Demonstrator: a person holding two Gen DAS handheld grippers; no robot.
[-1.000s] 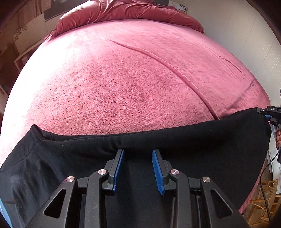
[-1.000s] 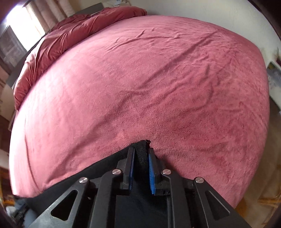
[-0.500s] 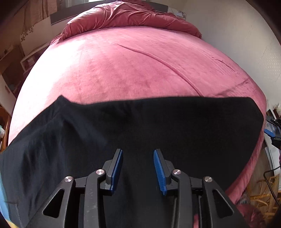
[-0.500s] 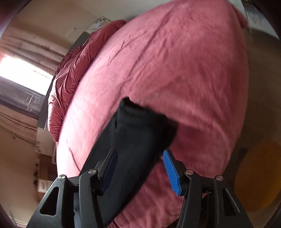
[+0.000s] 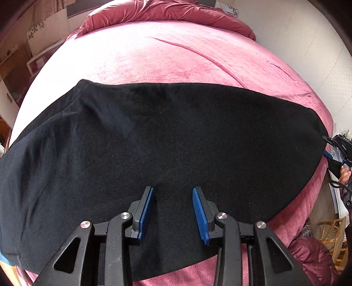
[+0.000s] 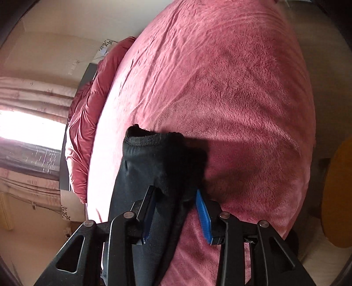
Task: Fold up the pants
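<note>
Both grippers, left gripper (image 5: 172, 199) spread empty over the pants (image 5: 176, 136) and right gripper (image 6: 176, 195) narrowing loosely around their hem, risk dragging fabric off the bed (image 5: 176, 57).

Pants (image 5: 176, 143) are seen plain black, no pattern. Blanket (image 5: 176, 63) is seen solid pink-red plush; duvet (image 5: 167, 11) a darker, glossier red. Gripper pads (image 5: 199, 216) are coloured blue on black frames. Curtain (image 6: 33, 92) is seen pale pink with a faint print.
</note>
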